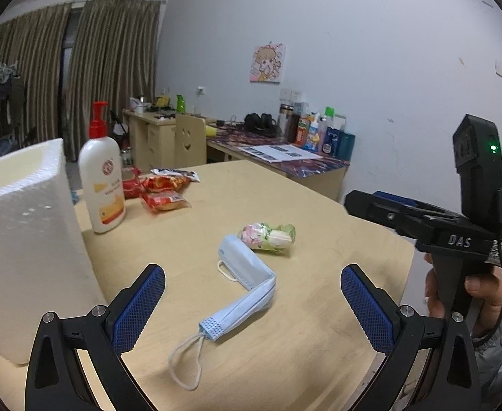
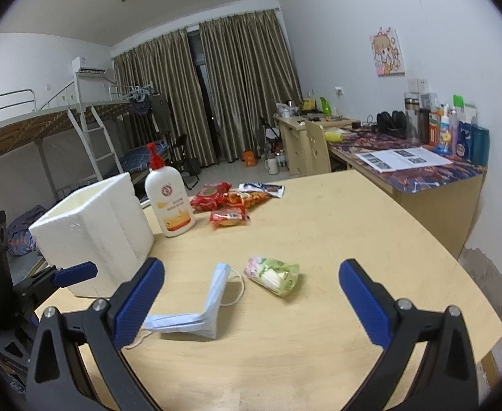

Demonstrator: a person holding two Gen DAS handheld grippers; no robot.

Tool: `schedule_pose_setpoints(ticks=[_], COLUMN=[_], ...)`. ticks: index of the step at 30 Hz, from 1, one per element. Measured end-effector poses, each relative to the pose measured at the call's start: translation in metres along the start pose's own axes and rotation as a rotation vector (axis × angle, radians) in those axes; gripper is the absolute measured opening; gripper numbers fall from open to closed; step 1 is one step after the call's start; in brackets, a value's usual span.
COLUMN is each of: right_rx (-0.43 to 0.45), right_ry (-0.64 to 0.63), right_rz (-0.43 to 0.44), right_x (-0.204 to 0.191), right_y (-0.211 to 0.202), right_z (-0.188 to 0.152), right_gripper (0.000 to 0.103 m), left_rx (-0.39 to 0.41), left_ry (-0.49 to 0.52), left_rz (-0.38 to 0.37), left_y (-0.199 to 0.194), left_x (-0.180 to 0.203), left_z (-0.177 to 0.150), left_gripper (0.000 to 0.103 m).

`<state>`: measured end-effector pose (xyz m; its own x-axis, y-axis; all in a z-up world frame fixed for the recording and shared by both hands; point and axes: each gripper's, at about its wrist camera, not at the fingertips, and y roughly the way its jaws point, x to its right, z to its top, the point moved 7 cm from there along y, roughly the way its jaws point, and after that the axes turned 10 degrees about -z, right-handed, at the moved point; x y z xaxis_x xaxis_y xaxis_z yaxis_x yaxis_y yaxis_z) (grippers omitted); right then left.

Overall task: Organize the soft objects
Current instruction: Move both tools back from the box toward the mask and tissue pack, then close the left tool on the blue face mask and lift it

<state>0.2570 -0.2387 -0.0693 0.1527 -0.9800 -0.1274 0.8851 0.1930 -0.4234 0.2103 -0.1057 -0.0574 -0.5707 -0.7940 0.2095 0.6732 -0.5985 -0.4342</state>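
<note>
With both my left gripper [image 1: 252, 308] and right gripper [image 2: 251, 303] spread wide and empty, I lower the left squarely over the bent mask [image 1: 242, 281] lying near on the surface [image 1: 319, 205], pinching its fold, not the loops, before the foam box [image 1: 17, 233] at left.

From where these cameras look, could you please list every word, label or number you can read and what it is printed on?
"DAS": on the black body of the right claw, seen from the left wrist view.
Lotion bottle label: too blurred to read.
Red snack packets: print unreadable.
Bottles on the far desk: too small to read.
</note>
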Motion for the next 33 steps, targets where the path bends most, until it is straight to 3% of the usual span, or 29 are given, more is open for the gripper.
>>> schedule_pose_setpoints(ticks=[26, 33], right_rx=[-0.111, -0.138], right_ry=[0.004, -0.004], right_rz=[0.033, 0.055], right_x=[0.013, 0.013], right_y=[0.045, 0.056], right_z=[-0.016, -0.019], right_gripper=[0.103, 0.103], left_rx=[-0.128, -0.193], left_ry=[-0.015, -0.027], left_rz=[0.014, 0.010], left_y=[0.056, 0.070], left_x=[-0.015, -0.022], left_z=[-0.017, -0.027], left_gripper=[0.102, 0.088])
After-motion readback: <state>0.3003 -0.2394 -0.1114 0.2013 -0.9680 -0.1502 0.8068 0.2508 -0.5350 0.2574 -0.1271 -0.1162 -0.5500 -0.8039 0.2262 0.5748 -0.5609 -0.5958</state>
